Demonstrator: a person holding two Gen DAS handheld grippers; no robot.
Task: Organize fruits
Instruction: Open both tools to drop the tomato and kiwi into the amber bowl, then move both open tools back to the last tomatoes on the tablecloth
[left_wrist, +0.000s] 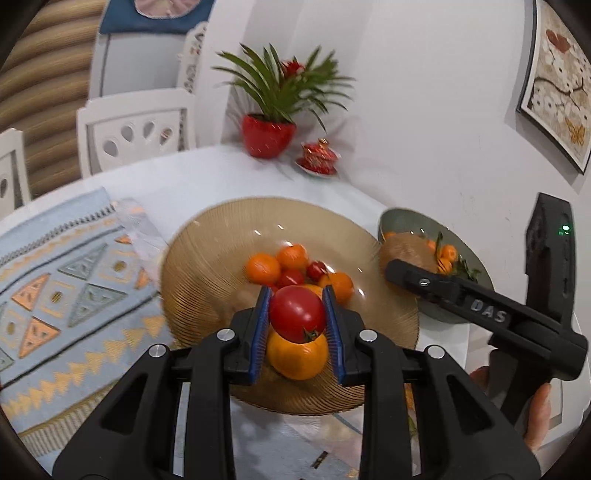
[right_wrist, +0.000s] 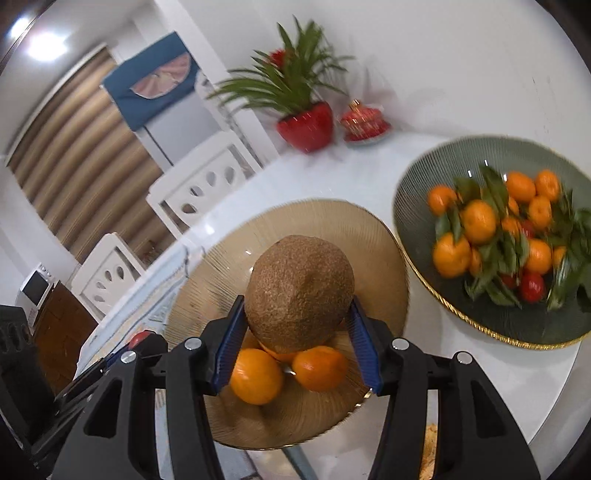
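In the left wrist view my left gripper is shut on a red tomato, held over the amber ribbed bowl. An orange lies just below it, with more oranges and small tomatoes deeper in the bowl. In the right wrist view my right gripper is shut on a rough brown round fruit above the same amber bowl, over two oranges. A green bowl on the right holds leafy tangerines and a few tomatoes.
A patterned blue cloth lies left of the amber bowl. A red potted plant and a red lidded dish stand by the wall at the back. White chairs line the far table edge. The right gripper's body reaches over the green bowl.
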